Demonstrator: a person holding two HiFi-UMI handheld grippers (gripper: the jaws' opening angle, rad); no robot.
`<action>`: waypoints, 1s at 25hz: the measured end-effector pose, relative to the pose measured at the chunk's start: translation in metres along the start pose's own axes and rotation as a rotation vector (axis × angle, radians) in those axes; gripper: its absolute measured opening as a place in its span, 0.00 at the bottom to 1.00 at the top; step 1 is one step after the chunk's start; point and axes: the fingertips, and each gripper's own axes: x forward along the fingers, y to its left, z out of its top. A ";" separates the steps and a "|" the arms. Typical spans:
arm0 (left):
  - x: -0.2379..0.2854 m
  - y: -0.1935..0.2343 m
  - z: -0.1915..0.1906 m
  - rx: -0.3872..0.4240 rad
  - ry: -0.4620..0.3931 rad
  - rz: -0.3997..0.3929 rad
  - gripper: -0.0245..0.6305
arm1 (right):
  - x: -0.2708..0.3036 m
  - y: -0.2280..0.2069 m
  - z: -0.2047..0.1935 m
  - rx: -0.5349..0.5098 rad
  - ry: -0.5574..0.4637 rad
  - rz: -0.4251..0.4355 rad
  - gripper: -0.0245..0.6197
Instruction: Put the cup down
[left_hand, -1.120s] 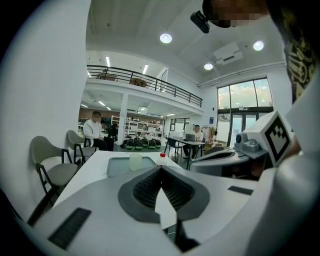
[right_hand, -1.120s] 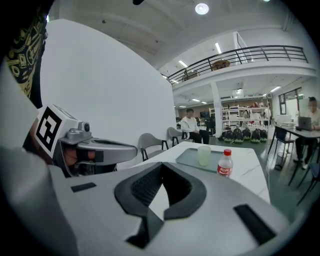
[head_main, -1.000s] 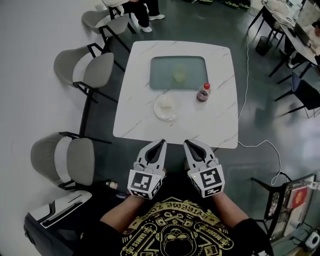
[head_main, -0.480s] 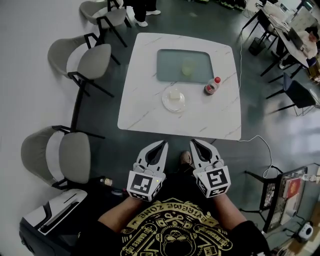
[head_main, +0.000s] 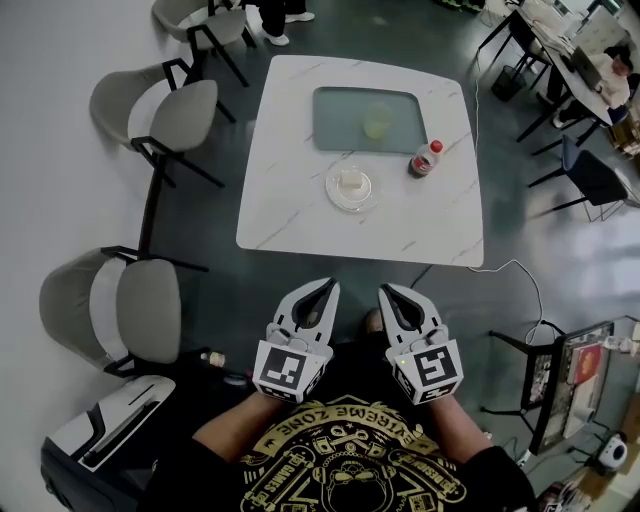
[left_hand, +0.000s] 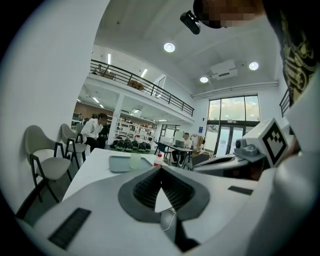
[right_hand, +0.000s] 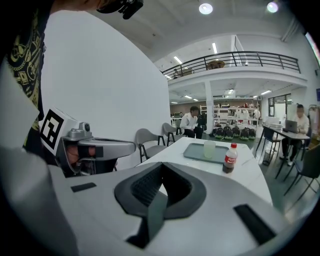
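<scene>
Clearly the cup (head_main: 376, 122) stands upright on the grey tray (head_main: 335, 108) at the far side of the white counter (head_main: 290, 190), with a red-capped bottle (head_main: 425, 158) just beside the tray and a small plate (head_main: 349, 188) nearer. The left gripper (head_main: 325, 288) and the right gripper (head_main: 388, 292) are side by side, well apart from the counter, both with jaws clenched on nothing.
</scene>
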 end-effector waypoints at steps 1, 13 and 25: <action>0.000 -0.001 0.001 0.000 -0.001 0.006 0.03 | -0.003 -0.001 0.001 0.002 0.004 -0.002 0.05; 0.032 -0.047 0.011 0.057 0.019 0.024 0.03 | -0.034 -0.027 -0.014 -0.015 -0.022 0.093 0.05; 0.049 -0.061 0.002 0.091 0.044 0.062 0.03 | -0.044 -0.055 -0.014 -0.028 -0.044 0.106 0.05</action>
